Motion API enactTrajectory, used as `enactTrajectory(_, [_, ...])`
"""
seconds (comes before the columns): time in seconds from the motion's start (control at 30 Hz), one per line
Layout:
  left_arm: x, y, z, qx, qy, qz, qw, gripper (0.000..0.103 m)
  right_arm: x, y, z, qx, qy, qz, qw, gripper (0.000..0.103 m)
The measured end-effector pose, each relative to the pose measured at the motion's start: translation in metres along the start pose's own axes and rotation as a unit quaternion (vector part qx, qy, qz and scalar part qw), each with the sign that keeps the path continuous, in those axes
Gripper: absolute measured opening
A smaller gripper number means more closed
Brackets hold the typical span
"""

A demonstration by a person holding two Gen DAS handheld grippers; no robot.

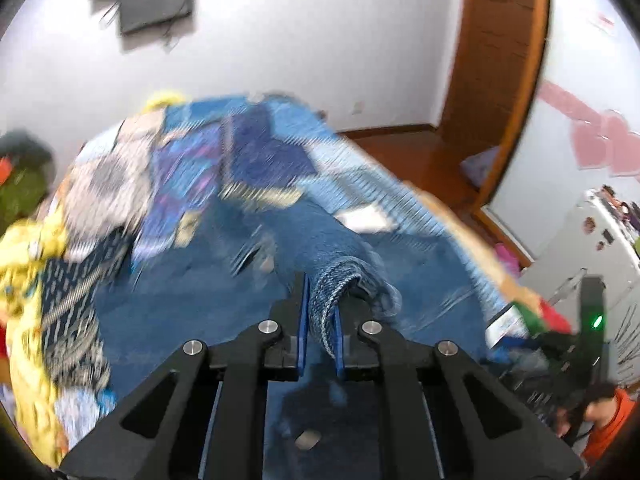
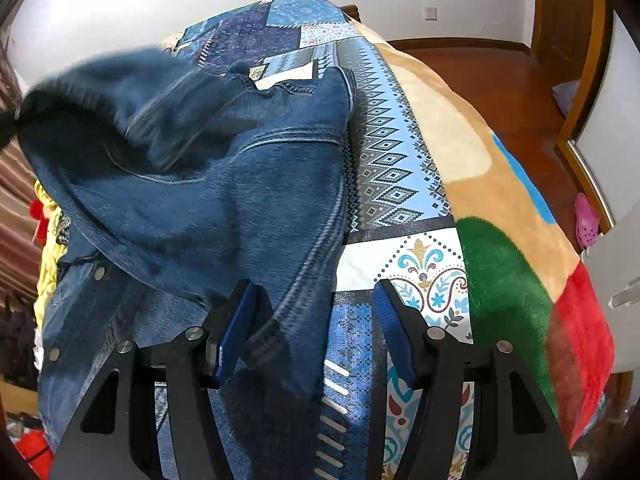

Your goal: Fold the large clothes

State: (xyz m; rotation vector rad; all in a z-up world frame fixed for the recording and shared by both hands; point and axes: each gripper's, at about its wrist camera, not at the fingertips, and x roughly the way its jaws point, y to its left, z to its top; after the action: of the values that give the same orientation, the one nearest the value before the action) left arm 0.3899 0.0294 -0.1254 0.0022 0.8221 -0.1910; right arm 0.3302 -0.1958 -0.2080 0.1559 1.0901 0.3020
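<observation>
In the left wrist view, the left gripper (image 1: 320, 308) has its blue-padded jaws clamped on a doubled hem of the dark blue denim jacket (image 1: 340, 280), lifted over the blue patterned patchwork bedspread (image 1: 256, 148). In the right wrist view, the right gripper (image 2: 316, 320) stands partly open, holding nothing, its jaws straddling the jacket's (image 2: 224, 168) edge where it lies spread on the bedspread (image 2: 384, 152), beside a plush tan, green and red blanket (image 2: 500, 200).
</observation>
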Motion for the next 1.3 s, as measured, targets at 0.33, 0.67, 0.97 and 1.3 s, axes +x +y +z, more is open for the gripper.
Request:
enactTrajectory(0.33, [0.023, 0.066, -0.105, -0.07, 0.106, 0.04, 0.9911, 0.059, 0.004, 0.018, -0.01, -0.058, 0.004, -0.069, 0.996, 0.058])
enactTrajectory(0.67, [0.005, 0.023, -0.084, 0.081, 0.079, 0.086, 0.9899, 0.073, -0.003, 0.024, 0.002, -0.033, 0.021, -0.064, 0.997, 0.058])
enactTrajectory(0.97, [0.05, -0.008, -0.044, 0.111, 0.091, 0.005, 0.9896, 0.074, -0.026, 0.043, 0.013, -0.04, -0.016, -0.035, 0.998, 0.059])
enactTrajectory(1.3, [0.106, -0.008, -0.047, 0.097, 0.128, -0.017, 0.9869, 0.063, -0.013, 0.046, 0.012, -0.045, -0.007, -0.025, 0.999, 0.063])
